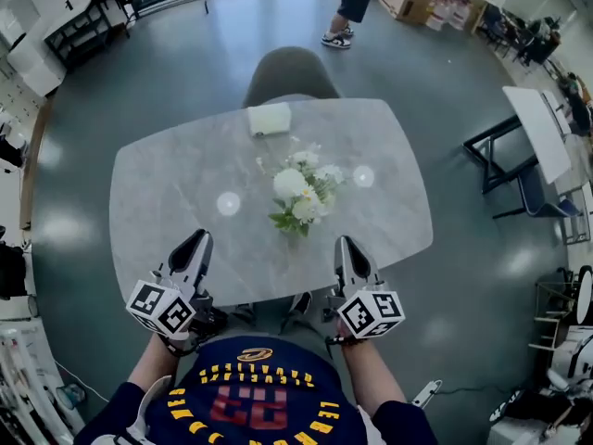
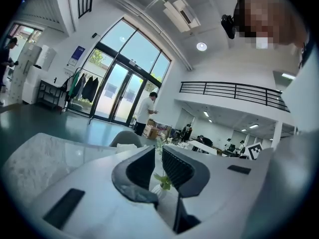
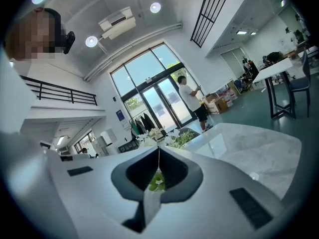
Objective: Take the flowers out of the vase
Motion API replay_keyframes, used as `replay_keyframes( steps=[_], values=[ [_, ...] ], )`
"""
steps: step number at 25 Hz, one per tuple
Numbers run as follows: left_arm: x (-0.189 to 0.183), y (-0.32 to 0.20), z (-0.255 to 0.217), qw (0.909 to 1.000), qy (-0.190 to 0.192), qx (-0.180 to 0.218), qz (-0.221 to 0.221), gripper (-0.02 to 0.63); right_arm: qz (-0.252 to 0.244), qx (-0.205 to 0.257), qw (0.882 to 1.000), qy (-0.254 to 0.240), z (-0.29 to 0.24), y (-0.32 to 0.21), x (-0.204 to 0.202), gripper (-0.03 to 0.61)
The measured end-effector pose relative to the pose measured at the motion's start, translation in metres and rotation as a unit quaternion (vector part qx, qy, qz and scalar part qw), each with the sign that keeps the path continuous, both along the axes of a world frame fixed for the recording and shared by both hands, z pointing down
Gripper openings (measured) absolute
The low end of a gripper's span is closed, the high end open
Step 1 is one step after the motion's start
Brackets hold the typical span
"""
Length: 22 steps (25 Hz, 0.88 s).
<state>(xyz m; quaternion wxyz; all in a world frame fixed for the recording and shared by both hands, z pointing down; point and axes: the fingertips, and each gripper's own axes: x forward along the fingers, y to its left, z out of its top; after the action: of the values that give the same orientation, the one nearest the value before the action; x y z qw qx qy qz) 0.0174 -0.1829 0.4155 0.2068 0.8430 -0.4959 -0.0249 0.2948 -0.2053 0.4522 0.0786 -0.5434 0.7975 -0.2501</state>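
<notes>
A bunch of white flowers with green leaves (image 1: 301, 193) stands a little right of the middle of the grey marble table (image 1: 167, 193). From above, the blooms hide the vase. In the left gripper view a green leaf (image 2: 163, 181) and the white vase (image 2: 158, 193) show through the slit between the jaws. My left gripper (image 1: 197, 239) hovers at the table's near edge, left of the flowers, its jaws drawn together with only a thin slit and nothing in them. My right gripper (image 1: 345, 242) is at the near edge on the right, fully shut and holding nothing. In its own view, blooms (image 3: 182, 138) rise beyond the tips.
A folded white cloth (image 1: 269, 119) lies at the table's far edge. A grey chair (image 1: 292, 72) is tucked in behind it. A person (image 1: 347, 7) stands further back on the floor. Black-framed tables (image 1: 528, 137) stand to the right.
</notes>
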Motion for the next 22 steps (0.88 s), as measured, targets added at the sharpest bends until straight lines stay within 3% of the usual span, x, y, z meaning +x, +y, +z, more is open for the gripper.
replay_keyframes(
  steps=[7, 11, 14, 17, 22],
  values=[
    [0.012, -0.008, 0.04, 0.9993, 0.005, -0.038, -0.004, 0.049, -0.031, -0.003, 0.999, 0.012, 0.031, 0.005, -0.003, 0.013],
    [0.006, -0.014, 0.043, 0.9988, 0.013, -0.047, -0.006, 0.049, -0.057, -0.016, 0.997, 0.058, 0.046, -0.003, -0.023, 0.193],
    [-0.001, -0.017, 0.043, 0.9986, 0.014, -0.05, -0.009, 0.049, -0.059, -0.076, 0.995, 0.025, 0.075, -0.01, -0.033, 0.281],
    [-0.01, -0.021, 0.049, 0.9981, 0.013, -0.058, -0.016, 0.049, -0.052, -0.127, 0.991, 0.0, 0.106, -0.017, -0.037, 0.324],
    [-0.024, -0.028, 0.064, 0.9967, 0.011, -0.077, -0.026, 0.049, -0.035, -0.14, 0.99, 0.0, 0.129, -0.035, -0.042, 0.33]
  ],
)
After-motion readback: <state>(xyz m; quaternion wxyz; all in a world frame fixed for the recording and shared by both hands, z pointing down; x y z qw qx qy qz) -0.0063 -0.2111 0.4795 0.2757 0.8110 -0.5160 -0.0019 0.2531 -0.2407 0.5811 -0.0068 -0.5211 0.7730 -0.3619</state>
